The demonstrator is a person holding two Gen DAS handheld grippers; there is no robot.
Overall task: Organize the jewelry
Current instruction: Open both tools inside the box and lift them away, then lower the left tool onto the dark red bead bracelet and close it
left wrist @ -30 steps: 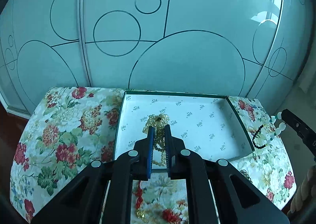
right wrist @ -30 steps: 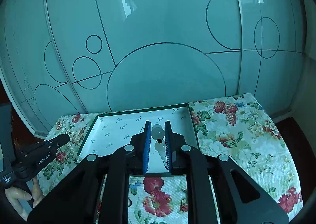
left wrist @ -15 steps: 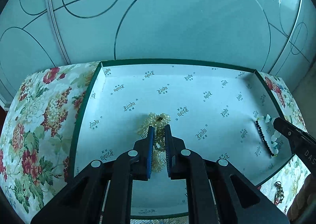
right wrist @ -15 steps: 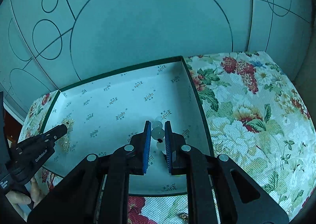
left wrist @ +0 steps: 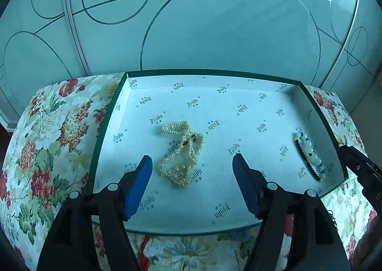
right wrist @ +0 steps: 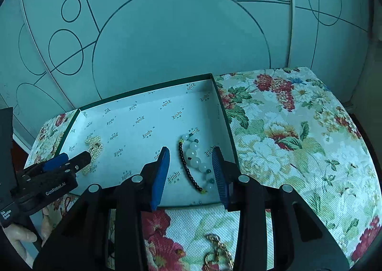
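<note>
A shallow green-edged box (left wrist: pixel 105 113) with a white printed lining sits on a floral cloth; it also shows in the right wrist view (right wrist: pixel 222 101). A cream pearl necklace (left wrist: pixel 182 151) lies bunched in the box's left half, also seen in the right wrist view (right wrist: pixel 94 145). A bracelet of pale round beads and small black beads (right wrist: pixel 194 163) lies by the box's right wall, also in the left wrist view (left wrist: pixel 309 155). My left gripper (left wrist: pixel 192 163) is open and empty just above the pearls. My right gripper (right wrist: pixel 191 155) is open and empty, fingers either side of the bracelet.
The floral cloth (right wrist: pixel 286 132) covers a small table in front of frosted glass doors (left wrist: pixel 214 20). A gold chain (right wrist: pixel 218 252) lies on the cloth near the box's front edge. Something red (left wrist: pixel 144 249) lies on the cloth below the left gripper.
Both grippers opened and let go. The pearl necklace and the bead bracelet, held a moment ago, now lie on the box floor. Both grippers pulled back slightly.
</note>
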